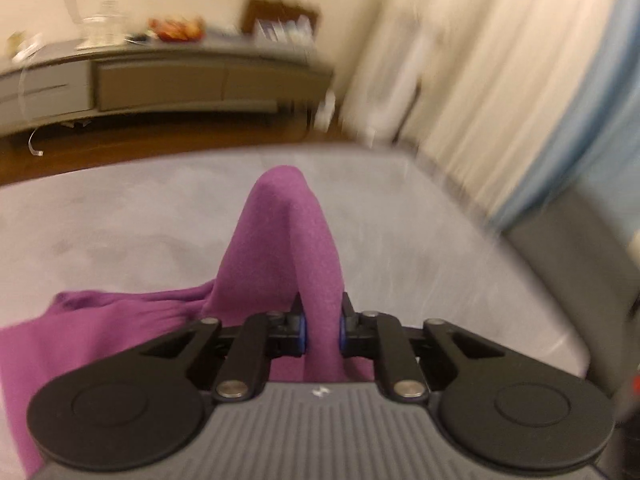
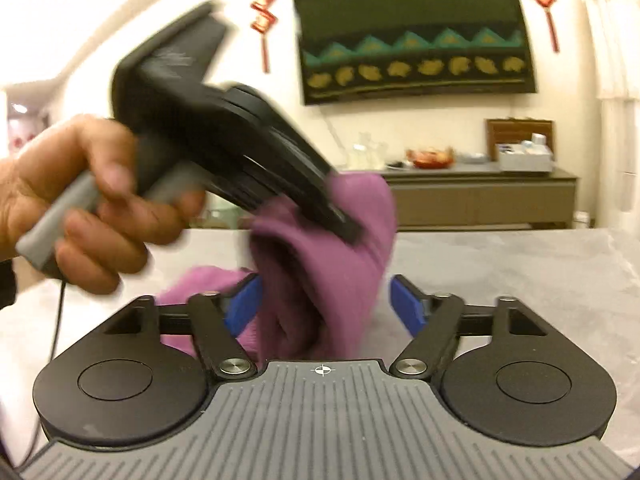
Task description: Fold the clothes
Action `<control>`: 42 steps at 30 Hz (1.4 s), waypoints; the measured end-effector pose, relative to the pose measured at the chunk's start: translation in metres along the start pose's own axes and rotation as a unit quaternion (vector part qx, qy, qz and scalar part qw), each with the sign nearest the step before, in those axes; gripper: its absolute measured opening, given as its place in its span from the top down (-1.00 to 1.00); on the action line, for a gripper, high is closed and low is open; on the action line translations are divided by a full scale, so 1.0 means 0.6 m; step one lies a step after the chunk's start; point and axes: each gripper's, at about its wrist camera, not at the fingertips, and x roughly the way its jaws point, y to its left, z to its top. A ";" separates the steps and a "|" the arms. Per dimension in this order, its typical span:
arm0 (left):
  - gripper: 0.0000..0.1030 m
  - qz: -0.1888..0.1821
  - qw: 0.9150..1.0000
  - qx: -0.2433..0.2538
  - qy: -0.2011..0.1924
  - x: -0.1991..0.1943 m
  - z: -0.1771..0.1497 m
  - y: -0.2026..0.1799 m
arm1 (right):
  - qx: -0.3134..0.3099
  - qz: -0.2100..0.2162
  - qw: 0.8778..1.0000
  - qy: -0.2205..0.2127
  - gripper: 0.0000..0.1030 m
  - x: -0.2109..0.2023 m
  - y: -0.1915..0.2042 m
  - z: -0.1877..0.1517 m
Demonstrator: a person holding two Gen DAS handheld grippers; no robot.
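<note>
Close in, left gripper (image 1: 322, 330): jaws drawn together and clamped on a raised fold of the purple garment (image 1: 280, 248). Cloth rises between the blue pads (image 1: 303, 332) in a peak just ahead of them; the rest trails off left of the jaws, lying on the pale grey surface (image 1: 120, 216).

Right gripper (image 2: 325, 306): jaws standing wide apart. A bunched hanging part of the purple garment (image 2: 320, 280) sits between the blue pads (image 2: 244, 304); left pad is against or just beside the cloth, cannot tell which, and the right pad is clear of it, with a gap.

Directly above and ahead of the right jaws, the left gripper (image 2: 348, 232) comes in from upper left, tip buried in the top of the cloth, carried by a hand (image 2: 80, 200) on its grey handle. It blocks much of the view beyond. Motion blur on it.

Farther out, beyond the surface edge: long low cabinet (image 2: 480, 196) against the wall. On top, a red dish (image 2: 430, 158) holding something, contents unclear; clear glassware (image 2: 366, 148) left of it; a white box (image 2: 524, 156) with small items at the right, brown case (image 2: 520, 132) behind. Above, dark wall hanging (image 2: 412, 36), red ornaments (image 2: 262, 0) on either side. Pale curtain (image 1: 460, 60) far right of the left jaws.
</note>
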 end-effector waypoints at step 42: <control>0.54 0.039 0.956 -0.245 -0.154 -0.124 -0.251 0.318 | -0.302 -0.015 0.942 0.147 0.06 0.245 0.310 -0.083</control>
